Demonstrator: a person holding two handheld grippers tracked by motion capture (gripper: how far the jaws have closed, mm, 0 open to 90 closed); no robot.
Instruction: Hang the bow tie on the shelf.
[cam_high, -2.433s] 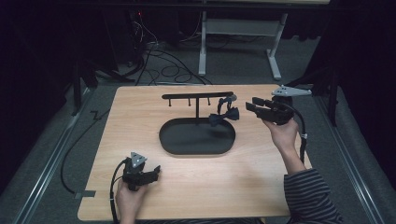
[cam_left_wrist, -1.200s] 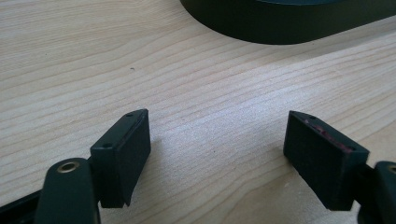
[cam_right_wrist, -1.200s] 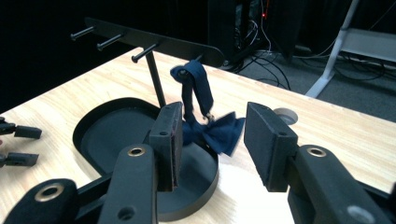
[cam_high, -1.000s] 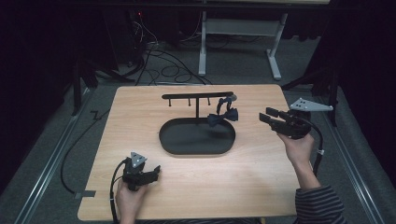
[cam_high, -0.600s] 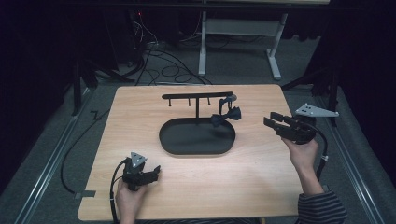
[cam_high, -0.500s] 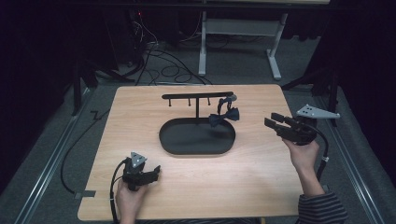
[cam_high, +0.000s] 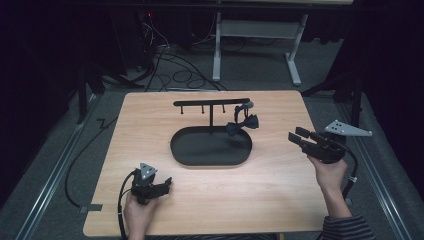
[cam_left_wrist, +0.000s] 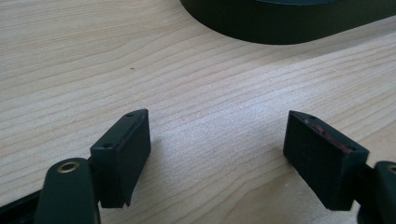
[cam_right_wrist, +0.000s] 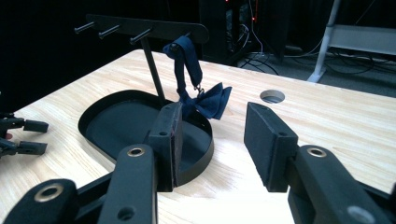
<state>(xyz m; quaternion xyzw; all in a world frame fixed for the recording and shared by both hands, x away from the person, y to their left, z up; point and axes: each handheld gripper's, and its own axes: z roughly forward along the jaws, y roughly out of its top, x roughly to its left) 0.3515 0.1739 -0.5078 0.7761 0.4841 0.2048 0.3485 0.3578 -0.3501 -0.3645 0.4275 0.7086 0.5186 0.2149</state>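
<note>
Bow tie (cam_high: 242, 123) is hanging by its strap from the right end peg of the stand (cam_high: 211, 103), dangling over the right rim of the tray (cam_high: 210, 159), apparently just clear of it. In the right gripper view the bow tie (cam_right_wrist: 207, 101) is showing dark blue, strap looped over the bar, bow hanging level with the tray wall.

Table (cam_high: 150, 120) is carrying the rest: light wood, with a round hole (cam_right_wrist: 272, 96) near the far right side. Tray is sitting mid-table, black, oval. Stand is rising from the back of the tray, a post with a crossbar and short pegs.

Right gripper (cam_high: 299, 137) is hovering over the table's right edge, well apart from the bow tie and pointing towards it. Its jaws are standing partly apart, gripping nothing (cam_right_wrist: 212, 140).

Left gripper (cam_high: 166, 182) is resting low at the near left of the table, pointing towards the tray. Jaws are standing wide apart, bare wood between them (cam_left_wrist: 217, 149).
</note>
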